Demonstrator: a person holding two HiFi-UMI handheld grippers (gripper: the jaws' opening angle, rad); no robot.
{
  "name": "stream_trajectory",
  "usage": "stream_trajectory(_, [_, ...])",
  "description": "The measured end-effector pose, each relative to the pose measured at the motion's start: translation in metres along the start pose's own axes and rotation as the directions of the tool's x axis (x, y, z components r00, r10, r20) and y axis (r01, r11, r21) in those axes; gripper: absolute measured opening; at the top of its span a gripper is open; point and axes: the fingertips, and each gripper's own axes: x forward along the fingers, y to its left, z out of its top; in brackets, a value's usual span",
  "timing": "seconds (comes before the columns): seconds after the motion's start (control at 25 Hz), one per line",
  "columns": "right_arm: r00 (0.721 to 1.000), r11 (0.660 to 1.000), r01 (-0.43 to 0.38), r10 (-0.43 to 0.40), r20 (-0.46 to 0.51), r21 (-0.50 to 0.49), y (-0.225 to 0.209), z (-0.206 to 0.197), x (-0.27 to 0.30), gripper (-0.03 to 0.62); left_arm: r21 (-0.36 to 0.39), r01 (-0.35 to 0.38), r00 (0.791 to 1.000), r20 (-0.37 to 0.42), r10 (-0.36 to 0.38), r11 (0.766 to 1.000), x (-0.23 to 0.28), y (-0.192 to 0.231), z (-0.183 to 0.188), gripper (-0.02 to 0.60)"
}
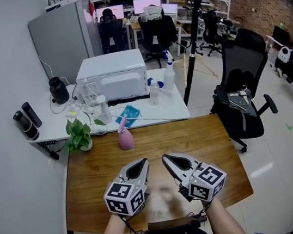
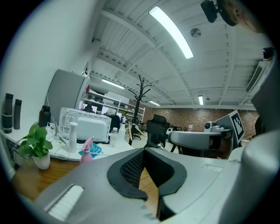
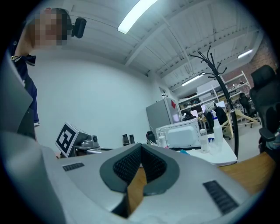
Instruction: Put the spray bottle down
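Over the near half of the wooden worktop (image 1: 209, 145) sit the left tool (image 1: 142, 164) and right tool (image 1: 167, 160), each with jaws together and empty, while beside the potted plant (image 1: 78, 134) at the far edge the pink spray bottle (image 1: 125, 138) stands upright, well apart from both.

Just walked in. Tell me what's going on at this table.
A person holds a gripper in each hand over the near half of the wooden table. The left gripper and the right gripper both have their jaws together with nothing between them. The pink spray bottle stands upright on the table's far side, next to a potted plant and clear of both grippers, so it appears to be already put down.
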Motion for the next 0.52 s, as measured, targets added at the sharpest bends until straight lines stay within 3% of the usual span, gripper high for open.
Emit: stream_trajectory(0.52, [1.000,1.000,0.017,-0.017,0.004,-0.007,-0.006,0.005,-0.006,0.006,0.010,0.029,1.000,-0.004,-0.029,1.000,0.006,-0.012,0.003,0.008])
